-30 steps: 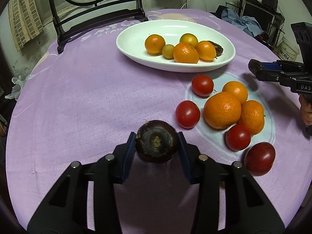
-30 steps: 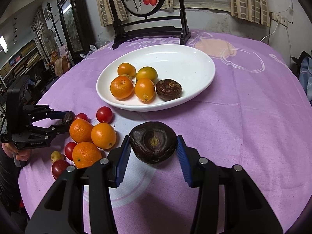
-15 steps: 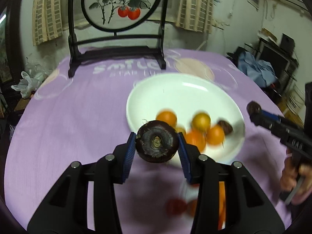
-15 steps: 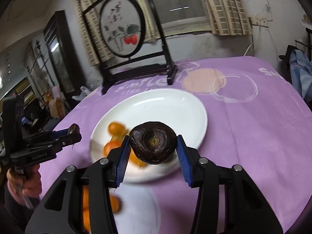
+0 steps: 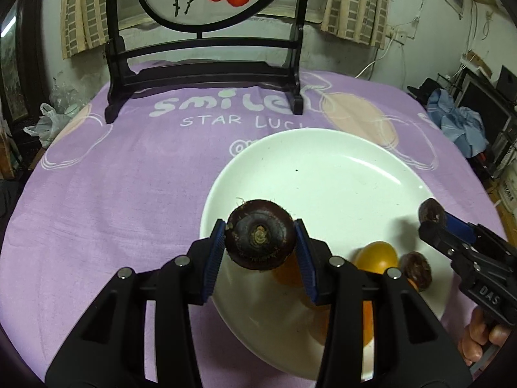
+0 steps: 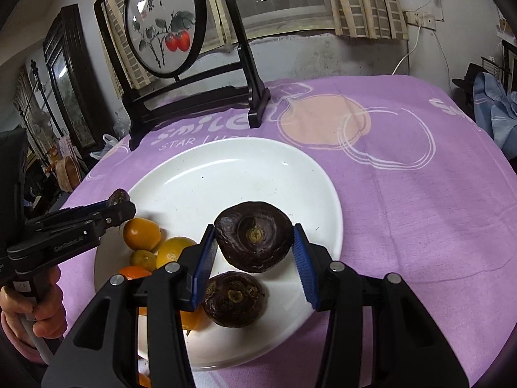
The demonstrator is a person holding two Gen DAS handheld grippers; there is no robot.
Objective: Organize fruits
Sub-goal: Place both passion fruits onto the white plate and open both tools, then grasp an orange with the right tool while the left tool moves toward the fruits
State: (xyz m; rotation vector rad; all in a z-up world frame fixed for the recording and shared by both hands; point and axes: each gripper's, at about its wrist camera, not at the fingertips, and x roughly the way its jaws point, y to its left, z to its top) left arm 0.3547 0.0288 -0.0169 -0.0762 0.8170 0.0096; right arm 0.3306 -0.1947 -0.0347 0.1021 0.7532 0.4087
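A: Where are the two dark fruits?
B: The left gripper (image 5: pixel 260 252) has its blue-padded fingers (image 5: pixel 216 252) closed against the sides of one dark round fruit (image 5: pixel 260 234), held above the near-left rim of the white plate (image 5: pixel 323 168). The right gripper (image 6: pixel 255 258) has its pads pressed to another dark fruit (image 6: pixel 253 236), held over the plate.
A: What lies in the plate?
B: A third dark fruit (image 6: pixel 233 299) sits just below the right gripper's load, with orange citrus (image 6: pixel 142 233) and a yellow-orange one (image 6: pixel 174 252) beside it.
A: And the table?
B: The purple tablecloth (image 5: pixel 113 194) covers it; a black-framed painted screen (image 5: pixel 206 19) stands at the far edge.
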